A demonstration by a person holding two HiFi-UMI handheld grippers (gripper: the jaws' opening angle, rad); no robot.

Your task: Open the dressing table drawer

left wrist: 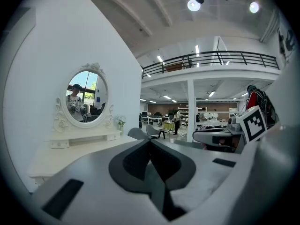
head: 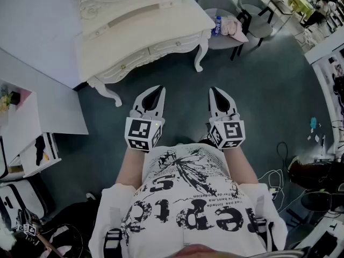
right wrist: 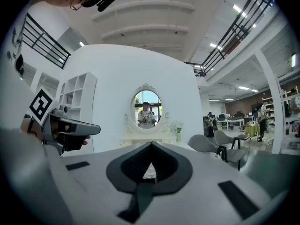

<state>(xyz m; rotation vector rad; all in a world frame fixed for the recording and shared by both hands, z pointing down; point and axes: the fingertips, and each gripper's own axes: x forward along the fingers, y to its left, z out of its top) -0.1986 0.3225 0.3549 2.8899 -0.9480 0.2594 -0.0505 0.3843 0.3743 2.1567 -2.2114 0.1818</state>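
The cream dressing table stands ahead of me against the white wall. Its front holds two shut drawers side by side, the left drawer and the right drawer. My left gripper and right gripper hang side by side over the dark floor, short of the table and touching nothing. Both are shut and hold nothing. The left gripper view shows the shut left gripper, with the oval mirror to its left. In the right gripper view the right gripper points at the mirror.
Two grey chairs stand right of the table; the nearer one holds a blue bottle and a pink item. A white shelf unit is at the left. Cables lie on the floor at the right.
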